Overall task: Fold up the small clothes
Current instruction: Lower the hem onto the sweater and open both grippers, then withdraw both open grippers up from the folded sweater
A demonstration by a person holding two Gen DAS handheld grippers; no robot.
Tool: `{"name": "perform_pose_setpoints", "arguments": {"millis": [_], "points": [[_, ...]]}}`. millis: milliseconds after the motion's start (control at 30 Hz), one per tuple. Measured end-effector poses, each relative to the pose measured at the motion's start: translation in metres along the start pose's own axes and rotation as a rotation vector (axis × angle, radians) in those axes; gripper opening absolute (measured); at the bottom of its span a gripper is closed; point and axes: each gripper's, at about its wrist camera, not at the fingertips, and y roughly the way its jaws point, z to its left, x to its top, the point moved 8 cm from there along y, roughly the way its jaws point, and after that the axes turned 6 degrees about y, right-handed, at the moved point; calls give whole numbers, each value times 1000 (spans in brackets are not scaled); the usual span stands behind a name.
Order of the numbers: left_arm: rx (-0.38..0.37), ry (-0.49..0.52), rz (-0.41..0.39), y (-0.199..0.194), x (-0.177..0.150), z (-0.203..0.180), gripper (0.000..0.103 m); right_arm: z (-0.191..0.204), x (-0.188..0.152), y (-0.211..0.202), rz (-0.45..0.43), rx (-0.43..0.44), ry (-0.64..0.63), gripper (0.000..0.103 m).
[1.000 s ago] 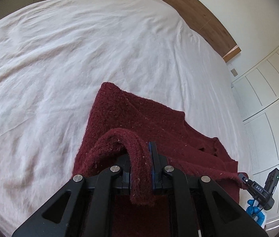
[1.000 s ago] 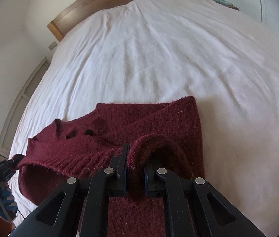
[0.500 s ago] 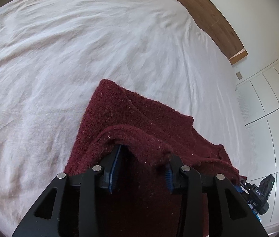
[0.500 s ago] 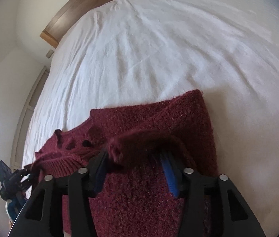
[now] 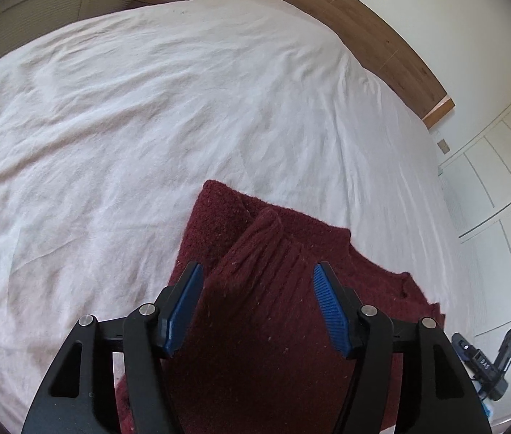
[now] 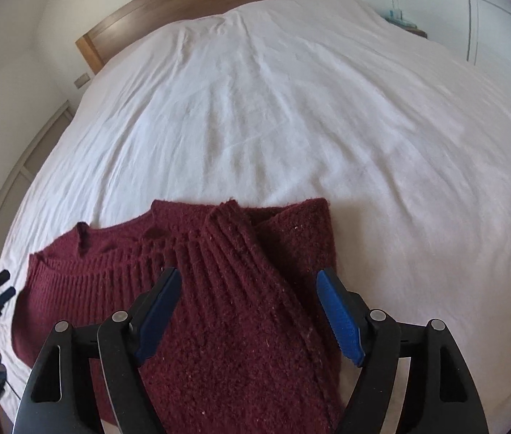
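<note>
White bedsheet (image 5: 168, 115), wrinkled, fills everything ahead of the jaws and to both sides in both wrist views. Wooden headboard (image 6: 197, 3) runs along the far edge of the sheet, well ahead of the jaws, with a wall socket plate (image 6: 82, 80) just beside its left end in the right view. White panelled wardrobe doors (image 5: 501, 195) stand off to the right of the jaws in the left view; louvred panels (image 5: 38, 7) sit far ahead and left.

Wide bed (image 5: 147, 126) under a creased white sheet (image 6: 291, 108), dark red knitted sweater (image 6: 226, 289) lying folded on it
</note>
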Motion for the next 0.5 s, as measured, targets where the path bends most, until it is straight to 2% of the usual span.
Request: {"name": "perform_pose_setpoints", "arguments": {"millis": [167,300,400,500], "points": [[117,107,-48,1,-33,-7,58,14,-39,-4,-44,-85,-128,78],[231,234,-76,6,-53,-12,58,18,-63,5,-49,-154,-207,78],[265,273,-57,16,-60,-10,58,16,-69,11,-50,-181,-235,78],[289,269,-46,20,-62,-3,64,16,-69,9,-58,-191,-233,78]]}}
